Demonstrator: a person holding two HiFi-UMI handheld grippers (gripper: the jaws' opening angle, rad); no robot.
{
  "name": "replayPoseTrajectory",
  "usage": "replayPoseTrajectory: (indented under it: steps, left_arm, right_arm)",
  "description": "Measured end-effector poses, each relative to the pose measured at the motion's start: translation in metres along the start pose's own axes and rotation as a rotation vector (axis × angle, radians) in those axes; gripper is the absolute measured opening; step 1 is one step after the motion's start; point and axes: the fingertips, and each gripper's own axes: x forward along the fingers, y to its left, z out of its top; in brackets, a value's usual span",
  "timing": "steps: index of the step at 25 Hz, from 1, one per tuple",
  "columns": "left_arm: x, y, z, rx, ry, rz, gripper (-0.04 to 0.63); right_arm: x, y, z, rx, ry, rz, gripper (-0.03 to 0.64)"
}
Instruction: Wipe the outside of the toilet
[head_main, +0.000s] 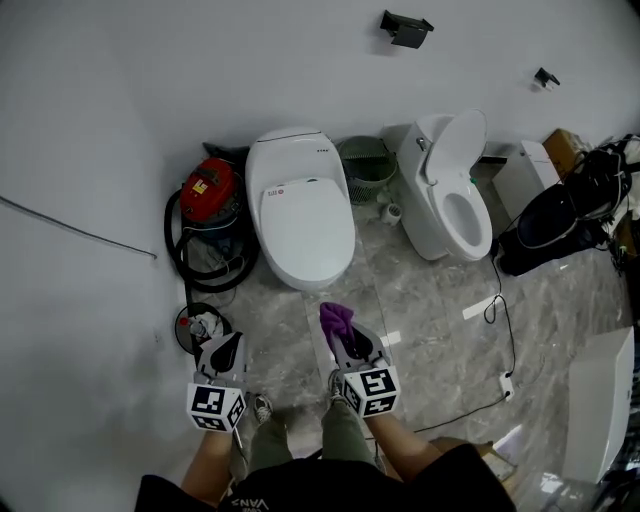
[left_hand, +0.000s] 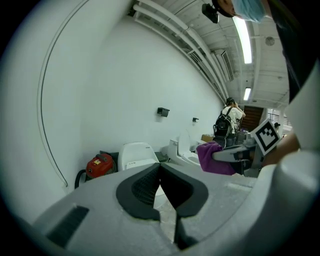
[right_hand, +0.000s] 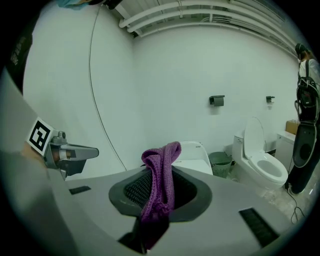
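The right gripper (head_main: 356, 348) is clamped on a purple cloth (head_main: 335, 318); the left gripper (head_main: 224, 350) has its jaws together, empty; the closed toilet (head_main: 300, 215) stands at the floor's far edge against the wall, between a red vacuum (head_main: 210, 190) and a green basket (head_main: 365, 165).

Grey floor (head_main: 430, 300) bears closed toilet (head_main: 300, 215), open toilet (head_main: 450, 205), bin (head_main: 365, 165), vacuum (head_main: 210, 190).

White toilet (head_main: 300, 210), lid shut, against the wall; purple cloth (head_main: 335, 318) bunched before it.

White walls (head_main: 200, 60), grey marbled floor (head_main: 430, 310), red vacuum (head_main: 210, 190), green bin (head_main: 365, 165), ceiling tube light (left_hand: 243, 37).
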Motion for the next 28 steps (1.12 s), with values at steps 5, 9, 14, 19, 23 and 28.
replayPoseTrajectory:
  steps: [5,9,14,19,23,28]
  left_arm:
    - [0.048,-0.005,-0.022,0.003,0.03,-0.021,0.002]
    - [0.086,-0.006,-0.055,0.017,0.048,-0.05,0.002]
    - [0.139,0.004,-0.103,0.044,0.027,-0.067,0.002]
    - [0.19,0.022,-0.159,0.042,-0.029,-0.075,0.002]
    - [0.221,0.038,-0.208,0.049,-0.074,-0.066,0.002]
    - [0.256,0.051,-0.263,0.1,-0.124,-0.09,0.002]
  right_arm:
    - [0.033,-0.03,-0.031,0.028,0.024,0.003,0.08]
    - [0.055,-0.049,-0.07,0.042,0.032,-0.008,0.08]
    - [0.091,-0.07,-0.124,0.058,-0.003,-0.012,0.08]
    - [0.141,-0.08,-0.171,-0.008,-0.059,0.033,0.08]
    - [0.179,-0.079,-0.217,-0.057,-0.097,0.07,0.08]
    - [0.228,-0.077,-0.275,-0.103,-0.166,0.102,0.08]
